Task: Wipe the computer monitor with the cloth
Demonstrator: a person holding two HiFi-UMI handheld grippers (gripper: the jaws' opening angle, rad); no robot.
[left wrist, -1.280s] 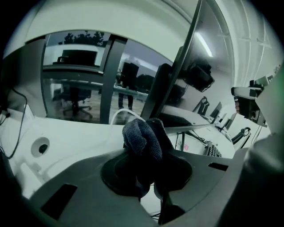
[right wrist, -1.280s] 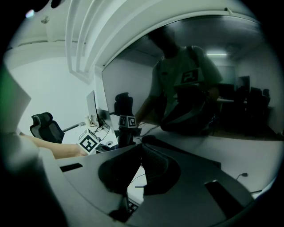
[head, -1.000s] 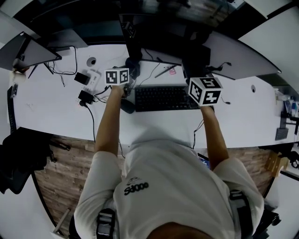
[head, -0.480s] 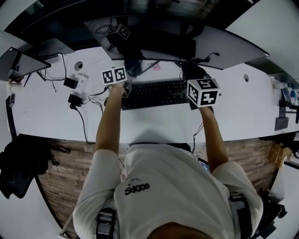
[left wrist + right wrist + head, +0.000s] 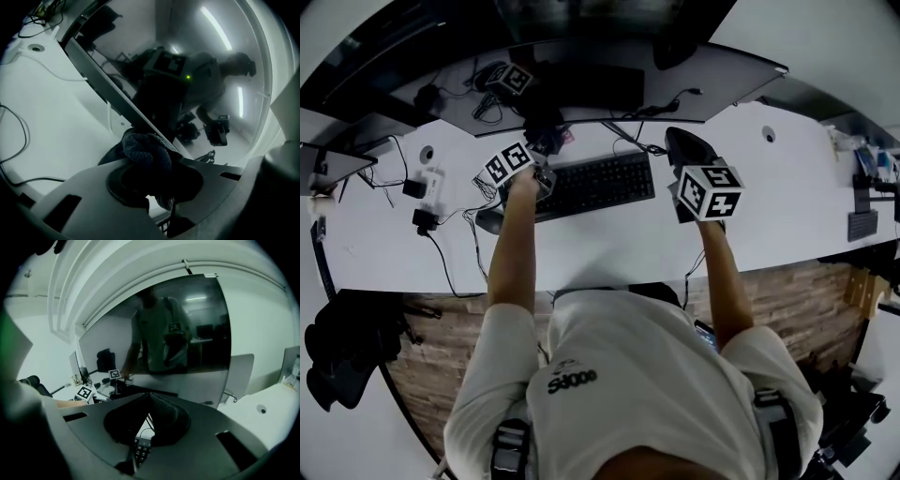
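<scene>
Now the left gripper (image 5: 542,148), jaws clenched on the dark cloth (image 5: 146,151), has swung up from beside the keyboard (image 5: 591,186) to the lower edge of the monitor (image 5: 197,79), so wiping looks about to begin, while the right gripper (image 5: 149,398) hangs closed and empty

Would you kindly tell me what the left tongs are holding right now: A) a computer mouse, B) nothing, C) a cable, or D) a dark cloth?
D: the left gripper view shows the left tongs shut on a dark cloth at the monitor lower edge.
</scene>
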